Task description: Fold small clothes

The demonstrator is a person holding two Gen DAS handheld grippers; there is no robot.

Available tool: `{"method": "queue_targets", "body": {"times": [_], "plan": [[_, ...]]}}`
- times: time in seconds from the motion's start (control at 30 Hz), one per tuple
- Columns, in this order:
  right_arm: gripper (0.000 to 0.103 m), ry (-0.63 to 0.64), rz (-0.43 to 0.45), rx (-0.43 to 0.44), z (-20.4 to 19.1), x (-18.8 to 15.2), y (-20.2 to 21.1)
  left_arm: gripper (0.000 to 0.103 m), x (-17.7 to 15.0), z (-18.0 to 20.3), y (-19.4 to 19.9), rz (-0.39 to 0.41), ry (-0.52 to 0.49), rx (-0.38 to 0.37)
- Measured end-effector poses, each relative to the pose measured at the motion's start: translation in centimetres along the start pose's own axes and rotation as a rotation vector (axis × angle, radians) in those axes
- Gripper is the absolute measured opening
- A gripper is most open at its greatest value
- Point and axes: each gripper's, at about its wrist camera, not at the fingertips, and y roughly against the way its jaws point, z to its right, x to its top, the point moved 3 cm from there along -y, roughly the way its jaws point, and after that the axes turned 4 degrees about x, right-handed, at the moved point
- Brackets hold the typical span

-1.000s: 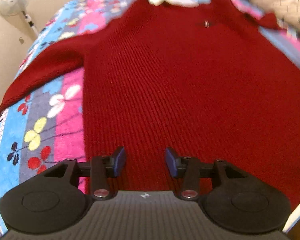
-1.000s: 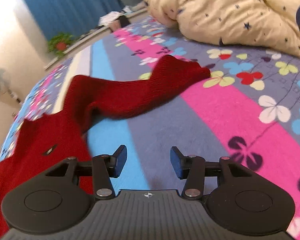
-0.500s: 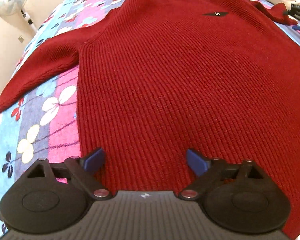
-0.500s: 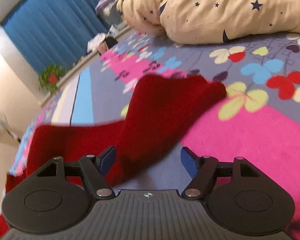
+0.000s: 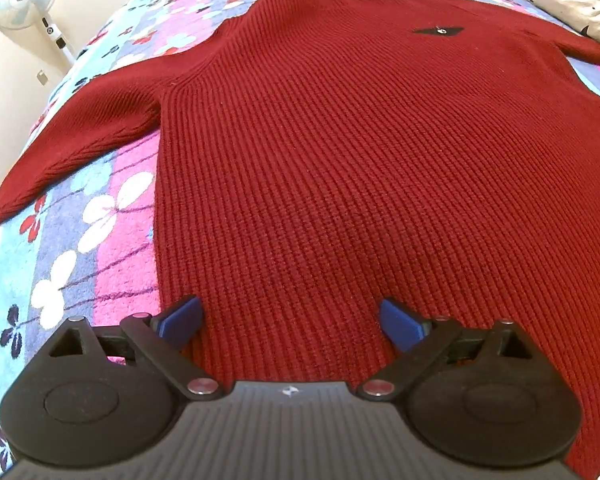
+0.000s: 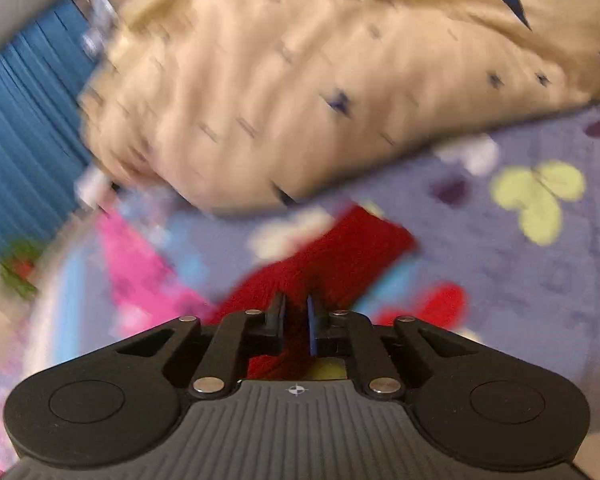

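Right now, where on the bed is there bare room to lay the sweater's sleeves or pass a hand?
Bare bedsheet lies between the left sleeve and the sweater body. More shows right of the other sleeve's cuff, below the cream duvet. The duvet crowds that cuff's far side. The right gripper is closing on that sleeve.

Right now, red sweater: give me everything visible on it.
The red sweater is a chunky rib knit, lying flat and face up on the floral bedspread, ribbed collar at the far end, a small dark emblem on the chest. One sleeve trails out over the bedspread's edge. The left gripper hangs wide open over the hem area, pads off the knit. The right gripper is closing on the other sleeve near its cuff, red fabric between its jaws.
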Motion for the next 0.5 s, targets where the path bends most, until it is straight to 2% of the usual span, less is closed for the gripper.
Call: {"method": "queue_targets", "body": {"times": [0.03, 0.07, 0.1, 0.13, 0.17, 0.23, 0.27, 0.37, 0.43, 0.5], "plan": [[0.017, 0.005, 0.01, 0.008, 0.0, -0.1, 0.2, 0.098, 0.0, 0.0, 0.0, -0.001, 0.0, 0.0], [0.023, 0.03, 0.01, -0.013, -0.1, -0.1, 0.4, 0.098, 0.1, 0.0, 0.0, -0.001, 0.0, 0.003], [0.035, 0.054, 0.03, -0.057, -0.2, -0.1, 0.8, 0.098, 0.0, 0.0, 0.1, -0.001, 0.001, 0.005], [0.038, 0.046, 0.049, -0.079, 0.2, 0.2, 1.2, 0.098, 0.0, 0.0, 0.2, 0.0, 0.0, 0.008], [0.038, 0.023, 0.065, -0.113, 0.7, 0.3, 1.5, 0.098, 0.0, 0.1, 0.2, 0.001, -0.001, 0.011], [0.022, -0.007, 0.117, -0.303, 2.1, 0.6, 2.8, 0.098, -0.1, 0.2, 0.3, 0.002, -0.001, 0.014], [0.021, -0.037, 0.135, -0.332, 2.7, 0.7, 3.6, 0.098, -0.1, 0.2, 0.4, 0.003, -0.003, 0.015], [0.024, -0.108, 0.144, -0.304, 3.0, 0.8, 5.7, 0.098, -0.2, 0.2, 0.5, 0.003, -0.001, 0.018], [0.024, -0.09, 0.14, -0.222, 1.6, 0.6, 7.3, 0.098, -0.2, 0.3, 0.5, 0.002, -0.001, 0.022], [0.025, -0.013, 0.125, -0.137, -1.3, -0.1, 9.6, 0.098, -0.2, 0.4, 0.7, 0.009, -0.005, 0.034]]}}
